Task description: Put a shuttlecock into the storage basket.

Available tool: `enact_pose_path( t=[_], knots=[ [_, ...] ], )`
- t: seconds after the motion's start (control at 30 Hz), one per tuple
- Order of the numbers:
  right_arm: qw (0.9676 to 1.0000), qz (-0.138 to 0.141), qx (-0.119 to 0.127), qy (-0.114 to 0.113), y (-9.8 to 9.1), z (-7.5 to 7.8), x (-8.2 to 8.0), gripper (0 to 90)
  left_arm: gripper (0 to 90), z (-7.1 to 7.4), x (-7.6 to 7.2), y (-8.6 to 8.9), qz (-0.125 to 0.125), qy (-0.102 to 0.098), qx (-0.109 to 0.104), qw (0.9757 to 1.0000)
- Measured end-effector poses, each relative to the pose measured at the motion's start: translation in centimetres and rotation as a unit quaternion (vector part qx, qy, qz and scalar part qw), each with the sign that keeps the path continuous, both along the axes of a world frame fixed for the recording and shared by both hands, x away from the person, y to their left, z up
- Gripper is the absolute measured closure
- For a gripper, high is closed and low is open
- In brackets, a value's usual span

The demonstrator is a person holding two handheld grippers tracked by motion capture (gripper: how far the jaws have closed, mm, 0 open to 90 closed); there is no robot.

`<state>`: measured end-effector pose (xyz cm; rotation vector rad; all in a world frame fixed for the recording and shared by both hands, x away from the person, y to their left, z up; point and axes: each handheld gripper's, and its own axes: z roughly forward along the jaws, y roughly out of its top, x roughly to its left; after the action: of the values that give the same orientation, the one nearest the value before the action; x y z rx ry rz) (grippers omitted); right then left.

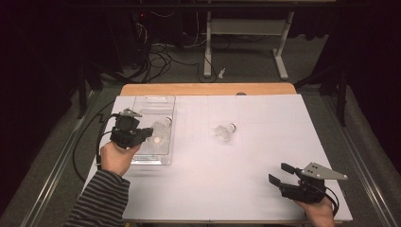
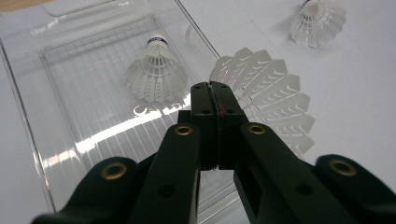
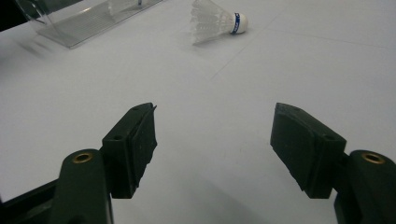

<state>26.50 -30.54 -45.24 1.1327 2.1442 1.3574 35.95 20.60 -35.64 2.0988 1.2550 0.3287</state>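
Over the clear tray [image 2: 28, 126], the left gripper [image 2: 213, 88] pinches a shuttlecock [image 2: 275, 107] by its feathers — another [image 2: 156, 70] lies just beyond. Far ahead of the wide-open right gripper [image 3: 212, 135] rests a third [image 3: 215, 21].

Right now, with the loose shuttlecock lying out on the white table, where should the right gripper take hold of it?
Probably the feather skirt of the shuttlecock: it lies on its side, cork up-right, skirt toward the person. The right gripper, jaws open, could come from above, closing gently across the skirt's edge.
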Motion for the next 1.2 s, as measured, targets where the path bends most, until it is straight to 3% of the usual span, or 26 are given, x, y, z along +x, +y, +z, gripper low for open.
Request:
enact_pose_path(
  t=[1.2],
  knots=[
    [1.0000, 0.000, 0.000, -0.001, 0.0, 0.0, 0.0, 31.7, 89.1, -2.5, 1.2, 0.0, 0.010, 0.047, 0.015, 0.9987]
  ],
)
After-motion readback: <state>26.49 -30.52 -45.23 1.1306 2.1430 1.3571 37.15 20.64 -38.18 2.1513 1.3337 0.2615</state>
